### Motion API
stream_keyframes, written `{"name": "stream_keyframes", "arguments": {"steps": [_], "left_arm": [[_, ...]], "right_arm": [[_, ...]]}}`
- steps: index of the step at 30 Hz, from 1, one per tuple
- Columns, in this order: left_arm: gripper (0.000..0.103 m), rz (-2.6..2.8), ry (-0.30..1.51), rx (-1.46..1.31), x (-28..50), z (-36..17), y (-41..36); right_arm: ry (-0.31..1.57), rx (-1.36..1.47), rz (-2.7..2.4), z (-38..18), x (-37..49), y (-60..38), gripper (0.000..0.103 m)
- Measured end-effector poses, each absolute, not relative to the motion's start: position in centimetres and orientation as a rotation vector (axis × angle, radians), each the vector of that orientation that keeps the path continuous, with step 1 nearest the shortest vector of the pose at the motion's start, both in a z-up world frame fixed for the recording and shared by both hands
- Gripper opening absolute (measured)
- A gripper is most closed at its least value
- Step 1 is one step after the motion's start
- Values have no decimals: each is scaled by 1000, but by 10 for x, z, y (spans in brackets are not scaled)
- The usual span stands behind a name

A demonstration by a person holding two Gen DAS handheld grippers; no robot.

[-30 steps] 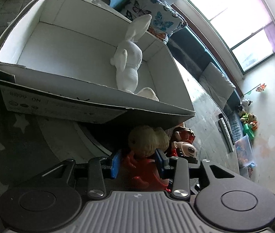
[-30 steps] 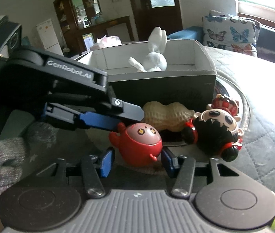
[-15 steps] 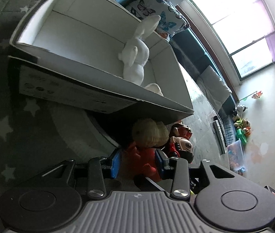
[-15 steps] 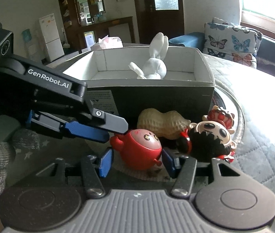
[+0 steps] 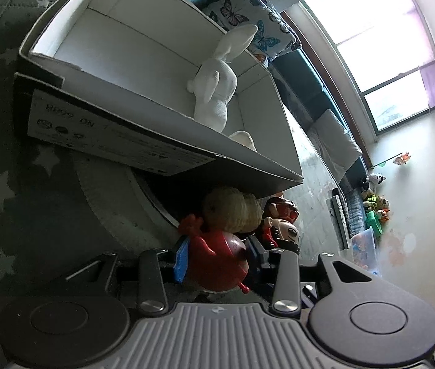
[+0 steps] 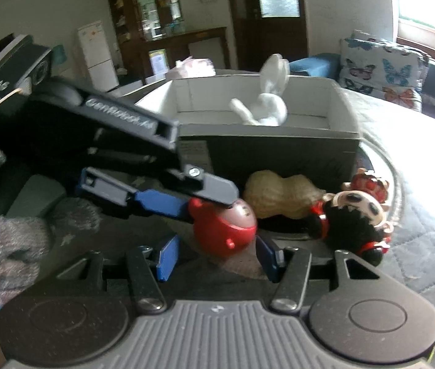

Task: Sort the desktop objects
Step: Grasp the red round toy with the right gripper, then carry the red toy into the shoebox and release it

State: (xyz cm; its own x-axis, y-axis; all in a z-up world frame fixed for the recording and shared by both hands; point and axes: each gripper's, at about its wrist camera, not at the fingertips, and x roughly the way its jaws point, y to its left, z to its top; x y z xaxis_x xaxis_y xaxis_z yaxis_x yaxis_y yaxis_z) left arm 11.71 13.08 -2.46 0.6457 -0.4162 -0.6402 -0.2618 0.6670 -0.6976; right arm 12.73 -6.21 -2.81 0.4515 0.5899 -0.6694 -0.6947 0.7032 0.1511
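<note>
A round red toy (image 5: 217, 261) sits between the blue pads of my left gripper (image 5: 217, 256), which is shut on it and has it tilted; it shows in the right wrist view (image 6: 225, 229) too, under the left gripper's fingers (image 6: 168, 203). My right gripper (image 6: 217, 255) is open just in front of the red toy and holds nothing. A peanut-shaped toy (image 6: 282, 195) and a black-haired doll (image 6: 353, 218) lie beside it. A white rabbit (image 5: 217, 86) stands in the white-lined box (image 5: 119, 43).
The box (image 6: 279, 153) stands directly behind the toys. A small red figure (image 6: 369, 184) sits behind the doll. A grey-gloved hand (image 6: 8, 252) is at the left. The quilted cloth (image 6: 417, 184) stretches to the right.
My left gripper has closed on the red toy and tipped it over. Both grippers have come closer to the toys. The right gripper stays open.
</note>
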Motion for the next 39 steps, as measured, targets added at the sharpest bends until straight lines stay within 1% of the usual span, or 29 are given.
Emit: {"name": "stream_keyframes", "arguments": {"steps": [3, 5, 10, 15, 19, 25, 32, 39], "left_arm": [[42, -104, 895, -847, 118, -24, 127], [45, -113, 901, -842, 119, -25, 126], [44, -131, 912, -818, 121, -24, 125], [44, -156, 909, -755, 117, -15, 119], [44, -168, 886, -736, 109, 0, 118], [44, -162, 786, -684, 102, 41, 128], [44, -118, 727, -638, 136, 65, 157], [44, -67, 767, -649, 189, 47, 191]], "right_arm": [[773, -147, 792, -31, 133, -61, 56], [780, -144, 789, -32, 136, -60, 56], [783, -145, 784, -36, 140, -56, 54], [776, -147, 768, -32, 137, -56, 51], [751, -154, 772, -21, 129, -58, 50], [649, -147, 793, 12, 126, -49, 50], [582, -159, 816, 33, 161, -14, 50], [654, -125, 847, 18, 220, 29, 50]]}}
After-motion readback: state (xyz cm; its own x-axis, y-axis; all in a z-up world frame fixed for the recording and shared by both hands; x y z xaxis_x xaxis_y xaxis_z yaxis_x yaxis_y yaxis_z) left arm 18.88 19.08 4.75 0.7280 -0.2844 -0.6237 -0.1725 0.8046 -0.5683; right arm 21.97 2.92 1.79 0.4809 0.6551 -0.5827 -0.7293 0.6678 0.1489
